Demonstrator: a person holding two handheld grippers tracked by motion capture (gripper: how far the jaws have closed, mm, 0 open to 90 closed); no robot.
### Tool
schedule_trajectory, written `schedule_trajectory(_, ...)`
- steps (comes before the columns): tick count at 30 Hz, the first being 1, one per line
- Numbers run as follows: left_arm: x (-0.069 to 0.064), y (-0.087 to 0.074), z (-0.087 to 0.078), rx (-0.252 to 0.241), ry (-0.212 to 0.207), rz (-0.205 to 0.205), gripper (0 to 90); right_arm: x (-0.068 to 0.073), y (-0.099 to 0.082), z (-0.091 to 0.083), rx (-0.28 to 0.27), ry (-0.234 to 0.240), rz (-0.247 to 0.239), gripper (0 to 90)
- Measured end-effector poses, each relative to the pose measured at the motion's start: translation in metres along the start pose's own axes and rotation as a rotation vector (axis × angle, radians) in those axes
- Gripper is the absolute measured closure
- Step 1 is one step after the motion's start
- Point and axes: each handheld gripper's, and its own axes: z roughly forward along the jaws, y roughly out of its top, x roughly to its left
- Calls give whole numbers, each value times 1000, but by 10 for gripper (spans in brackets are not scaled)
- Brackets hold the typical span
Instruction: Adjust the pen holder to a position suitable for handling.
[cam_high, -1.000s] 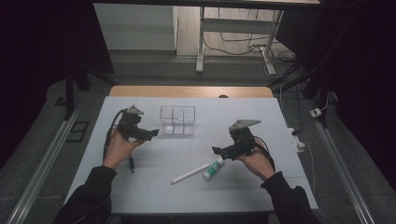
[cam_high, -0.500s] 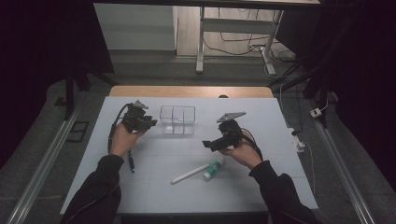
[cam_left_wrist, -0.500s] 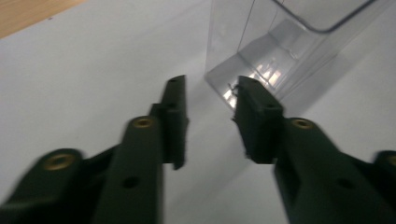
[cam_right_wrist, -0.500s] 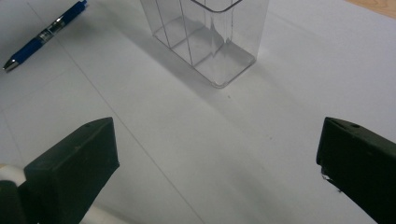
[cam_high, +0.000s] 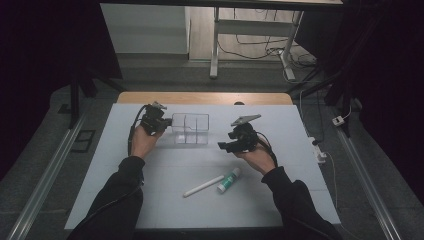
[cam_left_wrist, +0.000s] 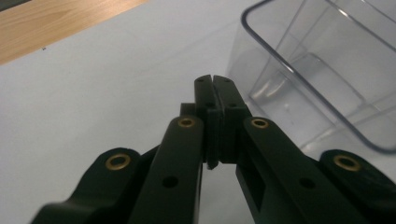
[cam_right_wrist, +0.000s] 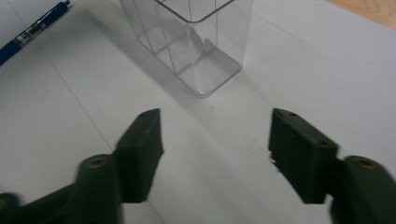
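A clear plastic box with dividers stands at the middle of the white table. My left gripper sits just off the box's left side. In the left gripper view its jaws have just closed and are shut with nothing between them, and the box wall is to their right. My right gripper hovers off the box's front right corner. Its jaws have just been closing and stand apart, with only bare table between them. The box lies ahead of them.
A white marker-like stick and a small green and white tube lie side by side near the front of the table mat. A blue pen lies on the table left of the box in the right gripper view. A wooden strip runs along the far edge.
Both hands have moved away from the person and inward toward the clear box. The left gripper's jaws have shut. The right gripper has left the tube behind.
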Motion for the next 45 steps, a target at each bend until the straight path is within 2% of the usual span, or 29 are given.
schedule_trajectory(6,1,0,6,-5,-20,-25,885,-6,5,7,15,5,-8,651)
schedule_trajectory(9,-2,0,7,-4,-33,-16,885,-10,7,11,27,1,-8,752)
schedule_trajectory(10,-2,0,7,-4,-33,-16,885,-10,7,11,27,1,-8,752)
schedule_trajectory(11,-4,1,8,-2,-39,-12,886,-13,7,14,31,-3,-3,820)
schedule_trajectory(13,-9,3,10,-1,-51,2,885,-16,8,17,35,5,-3,889)
schedule_trajectory(17,-17,5,14,-4,-73,12,885,-23,10,24,45,9,10,897)
schedule_trajectory(21,-24,7,17,-8,-89,24,885,-29,11,31,44,-29,-5,896)
schedule_trajectory(25,-31,8,21,-8,-102,31,885,-35,12,36,36,-35,3,896)
schedule_trajectory(28,-35,8,22,-8,-101,29,885,-38,13,39,43,-59,3,896)
schedule_trajectory(34,-37,8,24,-5,-103,31,885,-49,15,44,21,-63,13,896)
schedule_trajectory(38,-39,6,27,10,-104,39,885,-54,17,48,-4,-43,42,897)
schedule_trajectory(41,-40,5,30,13,-101,32,885,-55,18,50,5,-40,36,897)
schedule_trajectory(45,-41,4,28,27,-101,47,885,-53,17,49,15,-34,27,897)
